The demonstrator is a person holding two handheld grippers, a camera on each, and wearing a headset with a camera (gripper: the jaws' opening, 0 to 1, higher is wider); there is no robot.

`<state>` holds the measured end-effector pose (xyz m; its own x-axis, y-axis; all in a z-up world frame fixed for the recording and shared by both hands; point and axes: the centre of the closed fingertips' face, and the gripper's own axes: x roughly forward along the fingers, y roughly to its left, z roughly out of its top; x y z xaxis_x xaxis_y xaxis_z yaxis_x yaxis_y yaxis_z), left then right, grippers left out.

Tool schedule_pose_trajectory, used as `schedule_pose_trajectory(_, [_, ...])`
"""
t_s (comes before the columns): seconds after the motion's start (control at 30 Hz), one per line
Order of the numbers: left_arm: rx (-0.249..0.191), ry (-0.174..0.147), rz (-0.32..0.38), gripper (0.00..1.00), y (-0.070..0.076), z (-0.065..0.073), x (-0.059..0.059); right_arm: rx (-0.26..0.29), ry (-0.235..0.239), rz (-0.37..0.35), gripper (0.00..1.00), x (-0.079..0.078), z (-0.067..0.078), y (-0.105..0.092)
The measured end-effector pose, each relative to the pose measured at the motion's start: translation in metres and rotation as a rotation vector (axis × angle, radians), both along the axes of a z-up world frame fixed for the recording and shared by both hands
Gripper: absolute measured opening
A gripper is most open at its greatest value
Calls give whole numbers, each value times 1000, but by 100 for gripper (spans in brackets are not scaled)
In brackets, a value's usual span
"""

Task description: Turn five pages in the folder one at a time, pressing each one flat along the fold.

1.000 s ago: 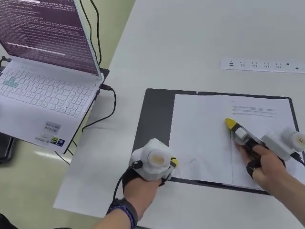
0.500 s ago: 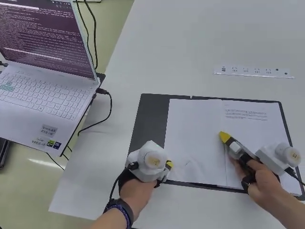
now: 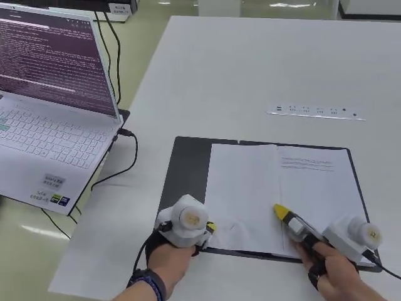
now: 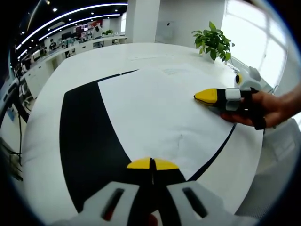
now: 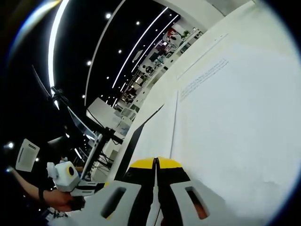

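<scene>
Head view, folder (image 3: 188,169) lies open by the counter's (image 3: 250,63) near edge, broad counter beyond up to the power strip (image 3: 313,111), left gripper view, my left gripper (image 4: 153,164) over the folder's black cover, fingers (image 4: 139,164) clenched together, right gripper view, my right gripper (image 5: 155,162) clenched too, tips on the page (image 5: 244,117) at the fold.

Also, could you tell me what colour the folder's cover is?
Black; the folder shows best in the left gripper view.

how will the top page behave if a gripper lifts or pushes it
Probably floppy: the page is a thin sheet, wrinkled near its lower edge. Likely light, so a sideways push may slide or buckle it on the folder. Lifted by one corner, it would probably droop.
</scene>
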<state>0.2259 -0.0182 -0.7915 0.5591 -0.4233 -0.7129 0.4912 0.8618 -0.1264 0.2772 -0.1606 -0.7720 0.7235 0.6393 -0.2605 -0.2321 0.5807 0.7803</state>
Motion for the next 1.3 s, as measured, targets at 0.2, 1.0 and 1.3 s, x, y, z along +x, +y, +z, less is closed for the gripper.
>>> schedule_pose_trajectory(0.2, [5, -1, -7, 0, -1, 0, -1, -1, 11, 0, 0, -15, -3, -2])
schedule_pose_trajectory(1.0, [-22, -14, 48, 0, 0, 1, -3, 17, 52, -35, 0, -59, -7, -5])
schedule_pose_trajectory(1.3, [-13, -21, 54, 0, 0, 1, -3, 19, 70, -56, 0, -64, -6, -6])
